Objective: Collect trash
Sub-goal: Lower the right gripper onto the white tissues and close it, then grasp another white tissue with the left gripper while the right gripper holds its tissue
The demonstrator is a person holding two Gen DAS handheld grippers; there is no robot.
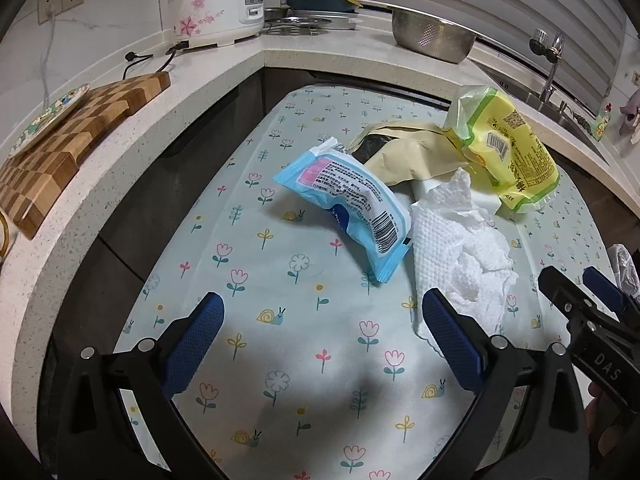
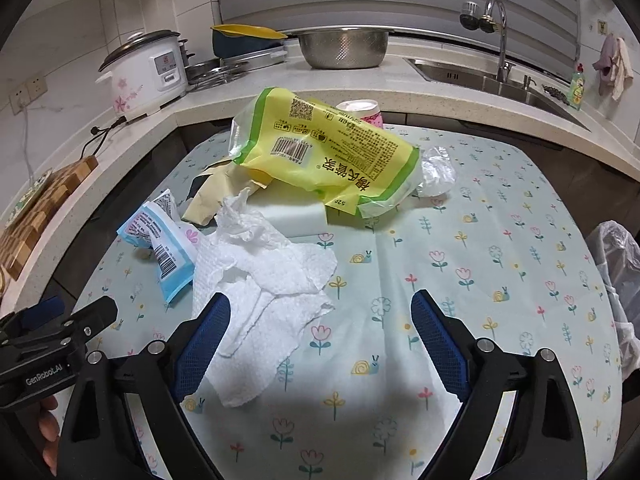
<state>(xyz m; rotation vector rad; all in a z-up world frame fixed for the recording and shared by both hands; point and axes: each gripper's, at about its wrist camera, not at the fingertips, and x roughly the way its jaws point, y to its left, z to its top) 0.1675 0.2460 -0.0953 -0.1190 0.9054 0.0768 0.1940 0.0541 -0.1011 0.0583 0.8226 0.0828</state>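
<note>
In the left wrist view, the left gripper (image 1: 320, 316) is held wide open and empty above the flowered tablecloth (image 1: 280, 360); the blue wrapper (image 1: 352, 208) and crumpled paper towel (image 1: 460, 256) lie ahead. In the right wrist view, the right gripper (image 2: 320, 312) is spread wide, nothing grasped, its left finger over the paper towel (image 2: 264, 280); the yellow bag (image 2: 332, 152) is seen beyond.

Glossy plastic yellow wrapper (image 2: 320, 156), dimpled white paper towel (image 2: 260, 272), perforated shiny metal colander (image 2: 343, 48), wooden chopping board (image 1: 76, 144).

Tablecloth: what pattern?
Pale blue tablecloth with tulips, leaves and snails; clearest in right wrist view.
</note>
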